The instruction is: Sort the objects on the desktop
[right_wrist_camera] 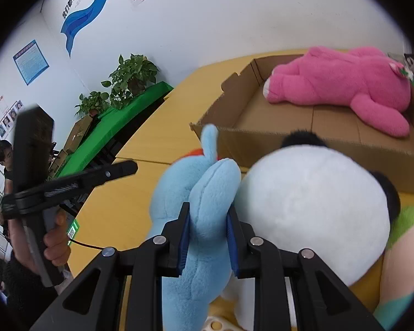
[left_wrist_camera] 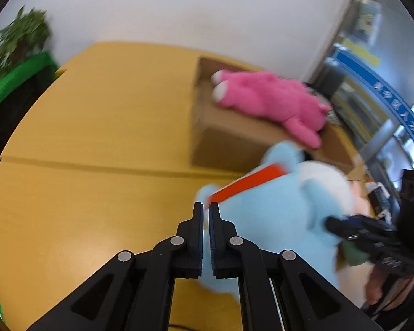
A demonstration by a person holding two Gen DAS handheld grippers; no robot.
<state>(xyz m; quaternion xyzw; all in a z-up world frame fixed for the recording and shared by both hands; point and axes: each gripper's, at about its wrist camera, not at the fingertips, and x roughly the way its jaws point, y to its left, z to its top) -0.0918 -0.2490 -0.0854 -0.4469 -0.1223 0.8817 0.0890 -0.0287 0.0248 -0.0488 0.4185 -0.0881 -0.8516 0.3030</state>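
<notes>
We saw that our left gripper [left_wrist_camera: 206,209] was matte black, with angular fingers lined in blue pads [left_wrist_camera: 198,237] and round silver rivets at the linkage joints. Our right gripper [right_wrist_camera: 208,215] matched it: black linkages, silver rivets and blue pads [right_wrist_camera: 183,242]. The bare-skinned hand [right_wrist_camera: 53,245] gripped a black handle.

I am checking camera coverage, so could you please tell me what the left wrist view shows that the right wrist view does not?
Only the left wrist view shows the left gripper with its jaws nearly closed. Only the right wrist view shows the right gripper clamped on the blue plush, and the white plush clearly. Both show the pink plush lying in the cardboard box.
</notes>
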